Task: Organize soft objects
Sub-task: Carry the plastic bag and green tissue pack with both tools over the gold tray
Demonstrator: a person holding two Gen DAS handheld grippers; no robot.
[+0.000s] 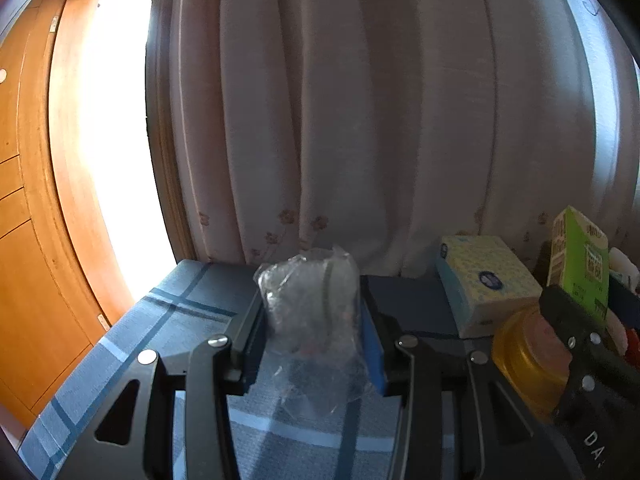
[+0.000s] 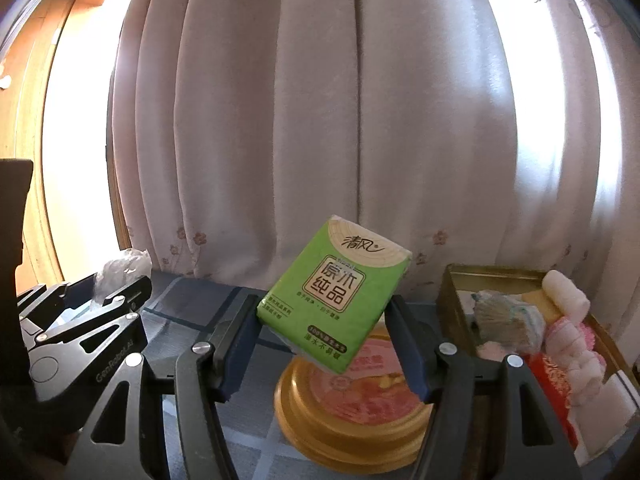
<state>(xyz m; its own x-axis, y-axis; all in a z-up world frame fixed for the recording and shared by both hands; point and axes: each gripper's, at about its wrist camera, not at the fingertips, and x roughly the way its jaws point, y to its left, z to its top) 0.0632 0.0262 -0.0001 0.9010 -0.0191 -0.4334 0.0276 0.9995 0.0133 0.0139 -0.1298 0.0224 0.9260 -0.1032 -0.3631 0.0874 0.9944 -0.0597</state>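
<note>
My left gripper [image 1: 314, 320] is shut on a crumpled clear plastic bag [image 1: 310, 300] and holds it above the blue checked tablecloth [image 1: 160, 320]. My right gripper [image 2: 324, 320] is shut on a green tissue pack [image 2: 332, 300], tilted, held above a round gold tin [image 2: 352, 412]. The pack also shows at the right of the left wrist view [image 1: 580, 264]. The left gripper with the bag shows at the left of the right wrist view [image 2: 116, 276]. A gold tin tray [image 2: 452, 292] at the right holds rolled towels and other soft items [image 2: 568, 336].
A yellow-and-blue tissue pack [image 1: 488, 280] lies on the table by the curtain [image 1: 360, 120]. A dark blue flat item [image 1: 408, 304] lies beside it. A wooden window frame [image 1: 36, 200] stands at the left. The table edge runs along the left.
</note>
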